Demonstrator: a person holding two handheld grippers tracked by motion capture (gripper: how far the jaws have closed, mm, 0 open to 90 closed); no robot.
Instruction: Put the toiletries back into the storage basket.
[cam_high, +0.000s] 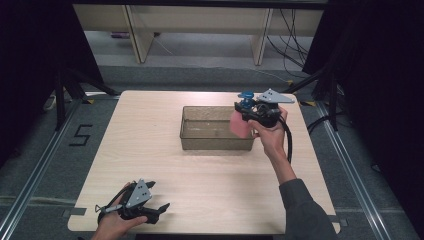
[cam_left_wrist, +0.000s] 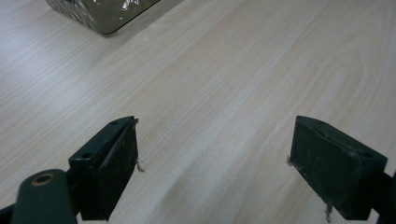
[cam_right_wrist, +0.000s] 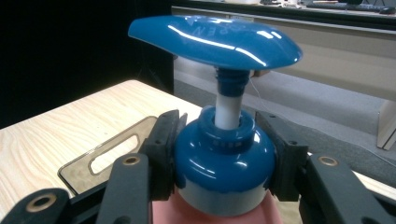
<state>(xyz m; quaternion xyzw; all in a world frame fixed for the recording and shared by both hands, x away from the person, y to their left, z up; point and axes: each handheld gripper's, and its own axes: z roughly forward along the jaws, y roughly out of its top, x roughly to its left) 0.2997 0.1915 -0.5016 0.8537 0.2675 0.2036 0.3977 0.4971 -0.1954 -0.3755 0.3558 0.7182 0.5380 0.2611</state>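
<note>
1. My right gripper (cam_right_wrist: 222, 168) clamps the pink pump bottle (cam_right_wrist: 223, 158) at its blue collar, above the clear bin's (cam_high: 216, 142) right end.
2. My left gripper (cam_left_wrist: 215, 163) stands open and empty, low over the table (cam_high: 150, 150).

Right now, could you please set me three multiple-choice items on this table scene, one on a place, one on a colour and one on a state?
1. Where is the pump bottle?
A. Lying at the table's near edge
B. Held over the right end of the clear bin
C. Standing on the floor

2. What colour is the bottle's pump head?
A. Blue
B. Yellow
C. White

3. How does the left gripper stand?
A. Shut on the bottle
B. Shut on the bin's rim
C. Open, nothing between its jaws

Answers:
1 B: the high view shows the right gripper carrying the bottle at the bin's right end.
2 A: the right gripper view shows a glossy blue head and collar.
3 C: the left gripper view shows its jaws wide apart over the bare table.
</note>
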